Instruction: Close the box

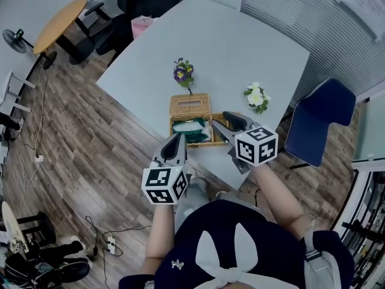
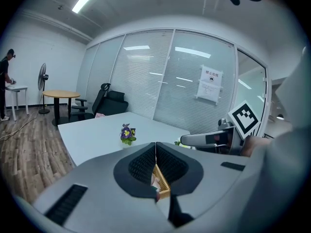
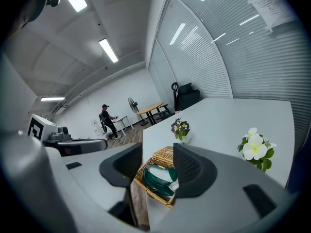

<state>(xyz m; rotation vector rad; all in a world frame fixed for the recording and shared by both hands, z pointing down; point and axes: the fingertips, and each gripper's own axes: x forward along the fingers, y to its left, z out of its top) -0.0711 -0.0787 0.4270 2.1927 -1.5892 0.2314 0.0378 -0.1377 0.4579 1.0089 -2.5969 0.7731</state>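
A wicker box (image 1: 198, 141) stands near the front edge of the white table (image 1: 228, 47). Its lid (image 1: 190, 104) lies open towards the far side, and green and white contents (image 1: 191, 129) fill the inside. My right gripper (image 1: 224, 124) hangs open over the box's right end. In the right gripper view the box (image 3: 156, 177) shows in the gap of the right gripper (image 3: 158, 152), untouched by either jaw. My left gripper (image 1: 178, 136) is shut just in front of the box's left corner. In the left gripper view the left gripper (image 2: 155, 147) has its jaws together, holding nothing.
A small pot of purple flowers (image 1: 183, 73) stands behind the box and a white flower (image 1: 257, 96) to its right. A blue chair (image 1: 319, 122) is at the table's right side. A round wooden table (image 1: 60, 23) and dark chairs stand far left.
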